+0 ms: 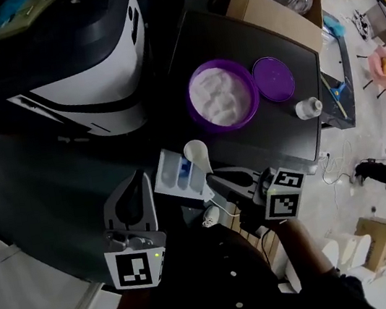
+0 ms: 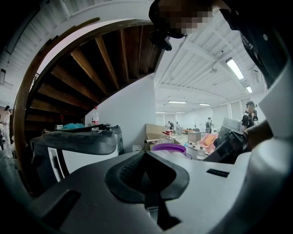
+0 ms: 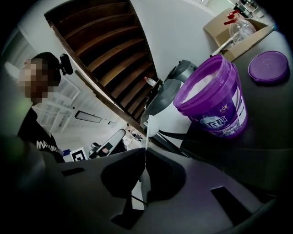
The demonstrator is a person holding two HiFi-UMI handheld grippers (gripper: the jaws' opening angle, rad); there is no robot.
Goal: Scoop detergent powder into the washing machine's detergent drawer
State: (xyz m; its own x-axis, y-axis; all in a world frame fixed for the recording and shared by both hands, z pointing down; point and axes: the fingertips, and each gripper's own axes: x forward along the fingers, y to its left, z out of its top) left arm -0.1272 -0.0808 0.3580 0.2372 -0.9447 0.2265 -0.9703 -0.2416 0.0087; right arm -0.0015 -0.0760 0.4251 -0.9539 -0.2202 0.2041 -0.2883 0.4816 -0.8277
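Right tool (image 1: 211, 178) tight on thin white scoop (image 1: 197, 152), bowl above drawer (image 1: 165, 165)

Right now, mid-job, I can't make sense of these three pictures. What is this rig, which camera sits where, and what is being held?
There is no robot arm here: a person holds a two-jaw gripper in each hand. The head view looks down from the person's head. The other two cameras ride on the grippers and look along their jaws. On the dark table stand an open purple bucket of white powder, its purple lid and a small white container. Nearer the person lies the white detergent drawer. The right gripper is shut on the white scoop, whose bowl shows over the drawer. The left gripper is shut and empty.
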